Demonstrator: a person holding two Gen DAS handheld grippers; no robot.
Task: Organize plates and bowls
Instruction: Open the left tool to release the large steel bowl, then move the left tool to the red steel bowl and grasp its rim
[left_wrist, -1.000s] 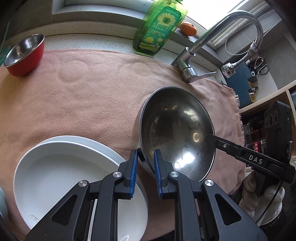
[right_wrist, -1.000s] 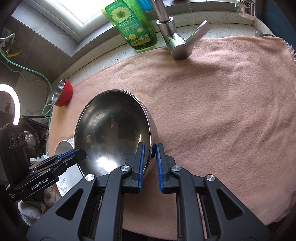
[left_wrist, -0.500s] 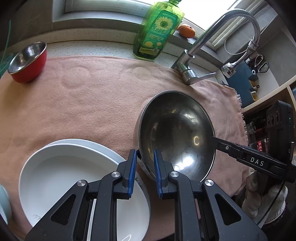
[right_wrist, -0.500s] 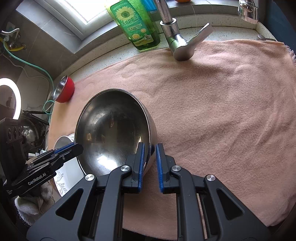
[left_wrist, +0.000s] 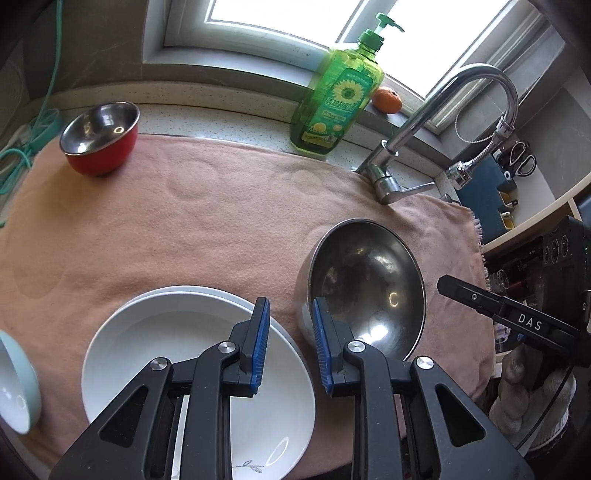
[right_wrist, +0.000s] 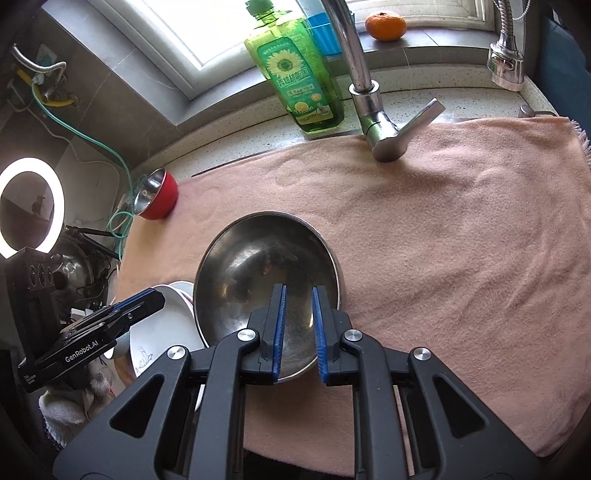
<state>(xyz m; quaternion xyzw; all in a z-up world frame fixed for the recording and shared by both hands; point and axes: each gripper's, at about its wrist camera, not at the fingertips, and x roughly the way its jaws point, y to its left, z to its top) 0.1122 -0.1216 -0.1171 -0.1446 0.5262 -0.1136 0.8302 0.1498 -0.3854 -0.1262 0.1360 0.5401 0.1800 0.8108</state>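
Observation:
A large steel bowl (left_wrist: 365, 284) rests on the pink towel (left_wrist: 184, 229), right of two stacked white plates (left_wrist: 177, 343). My left gripper (left_wrist: 288, 347) is open and empty, just above the gap between plates and bowl. In the right wrist view the same steel bowl (right_wrist: 258, 266) lies under my right gripper (right_wrist: 298, 328), which is open and empty over its near rim. The plates (right_wrist: 166, 332) show at its left. A small red bowl (left_wrist: 99, 136) stands far left; it also shows in the right wrist view (right_wrist: 157, 194). A pale blue bowl (left_wrist: 14, 380) lies at the left edge.
A green soap bottle (left_wrist: 338, 96) and a faucet (left_wrist: 424, 122) stand behind the towel, with an orange (left_wrist: 386, 99) on the sill. A ring light (right_wrist: 29, 206) and cables sit at the far left. The towel's right half (right_wrist: 461, 240) is bare cloth.
Both grippers opened and let go of the steel bowl, which now rests on the towel beside the plates. Both grippers pulled back and up.

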